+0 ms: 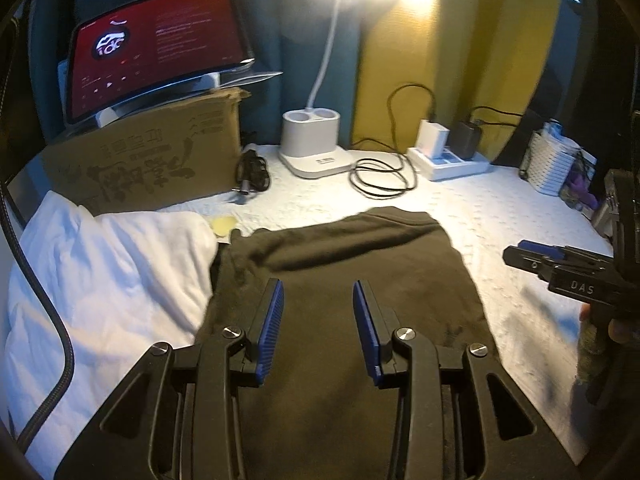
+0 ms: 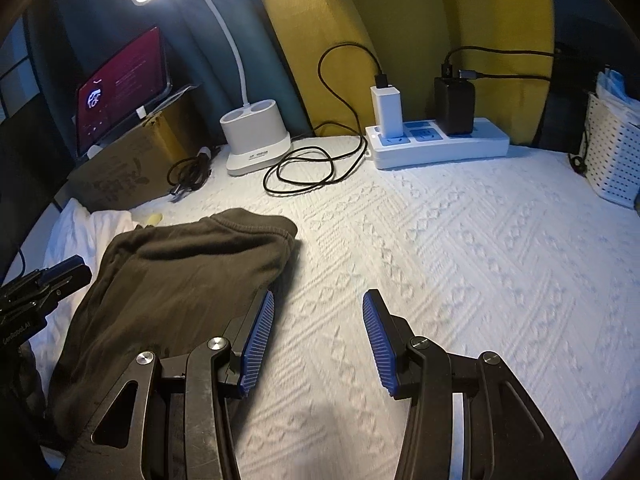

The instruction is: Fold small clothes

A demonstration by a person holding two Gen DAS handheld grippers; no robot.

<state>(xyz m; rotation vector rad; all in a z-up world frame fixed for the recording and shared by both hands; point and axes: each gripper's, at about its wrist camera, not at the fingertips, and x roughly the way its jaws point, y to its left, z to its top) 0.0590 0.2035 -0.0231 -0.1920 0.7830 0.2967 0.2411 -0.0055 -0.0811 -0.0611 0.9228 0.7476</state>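
A dark olive-brown garment (image 1: 352, 264) lies folded flat on the white textured bedspread (image 1: 500, 216). My left gripper (image 1: 318, 292) hovers above its near half, blue pads apart, nothing between them. In the right wrist view the same garment (image 2: 180, 272) lies at the left. My right gripper (image 2: 318, 300) stands open over the bare bedspread (image 2: 460, 260) just right of the garment's edge, and holds nothing. The right gripper (image 1: 520, 252) also shows at the right edge of the left wrist view, the left gripper (image 2: 66, 270) at the left edge of the right one.
A white cloth (image 1: 104, 276) lies bunched left of the garment. At the back stand a cardboard box (image 1: 152, 160) with a lit tablet (image 1: 156, 44) on it, a desk lamp base (image 1: 312, 140), loose black cables (image 1: 380, 176), a power strip (image 2: 440, 142) and a white basket (image 2: 612, 152).
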